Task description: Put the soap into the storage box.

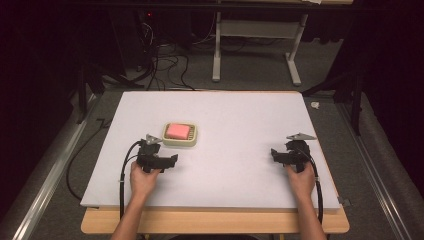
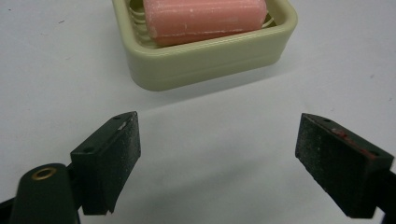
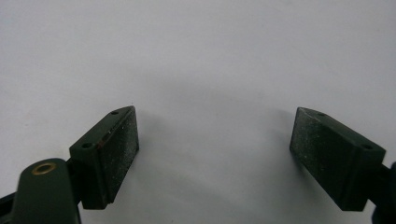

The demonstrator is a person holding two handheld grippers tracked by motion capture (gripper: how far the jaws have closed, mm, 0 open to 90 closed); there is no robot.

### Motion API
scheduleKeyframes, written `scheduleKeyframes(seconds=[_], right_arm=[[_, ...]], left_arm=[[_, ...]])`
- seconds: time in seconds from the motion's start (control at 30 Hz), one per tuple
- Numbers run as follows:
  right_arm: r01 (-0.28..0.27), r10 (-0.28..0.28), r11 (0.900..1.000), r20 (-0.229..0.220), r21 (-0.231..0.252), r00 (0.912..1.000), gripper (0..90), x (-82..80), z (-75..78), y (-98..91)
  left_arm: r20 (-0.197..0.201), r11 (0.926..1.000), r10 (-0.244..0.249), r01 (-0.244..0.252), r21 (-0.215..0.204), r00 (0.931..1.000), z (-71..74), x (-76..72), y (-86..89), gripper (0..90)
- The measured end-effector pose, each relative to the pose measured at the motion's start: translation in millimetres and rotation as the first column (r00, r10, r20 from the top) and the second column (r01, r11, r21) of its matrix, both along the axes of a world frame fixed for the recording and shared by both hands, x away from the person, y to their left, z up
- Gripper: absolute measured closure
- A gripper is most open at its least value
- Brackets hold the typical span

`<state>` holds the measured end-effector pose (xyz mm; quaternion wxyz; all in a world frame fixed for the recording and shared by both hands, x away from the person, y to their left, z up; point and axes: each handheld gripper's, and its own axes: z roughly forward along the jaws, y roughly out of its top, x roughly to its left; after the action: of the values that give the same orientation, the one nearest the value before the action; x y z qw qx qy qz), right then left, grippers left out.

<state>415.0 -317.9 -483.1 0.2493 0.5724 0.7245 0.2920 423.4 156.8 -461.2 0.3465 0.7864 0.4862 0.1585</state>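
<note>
A pink bar of soap (image 1: 178,131) (image 2: 204,18) lies in a cream soap dish (image 1: 190,141) (image 2: 201,63) on the white tabletop (image 1: 230,120), left of centre. My left gripper (image 1: 160,156) (image 2: 217,154) is just in front of the dish, jaws wide apart and nothing between them. Its pads (image 2: 123,154) are short of the dish's near wall. Far to the right, my right gripper (image 1: 287,154) (image 3: 215,154) is open over bare white surface, its pads (image 3: 119,151) holding nothing.
The white board lies on a wooden table whose front edge (image 1: 215,221) shows below it. Cables (image 1: 165,65) and a table frame (image 1: 255,50) stand on the floor beyond the far edge. Metal rails (image 1: 45,180) run along both sides.
</note>
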Motion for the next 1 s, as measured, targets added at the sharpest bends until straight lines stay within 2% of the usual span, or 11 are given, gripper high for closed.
scheduleKeyframes(seconds=[1.0], right_arm=[[0.0, 0.0, 1.0, 0.0, 0.001, 1.0, 16.1, 0.0, 0.0, -0.1]], left_arm=[[0.003, 0.9997, 0.001, -0.001, 0.023, 1.0, -12.9, 7.0, -8.5, 15.0]])
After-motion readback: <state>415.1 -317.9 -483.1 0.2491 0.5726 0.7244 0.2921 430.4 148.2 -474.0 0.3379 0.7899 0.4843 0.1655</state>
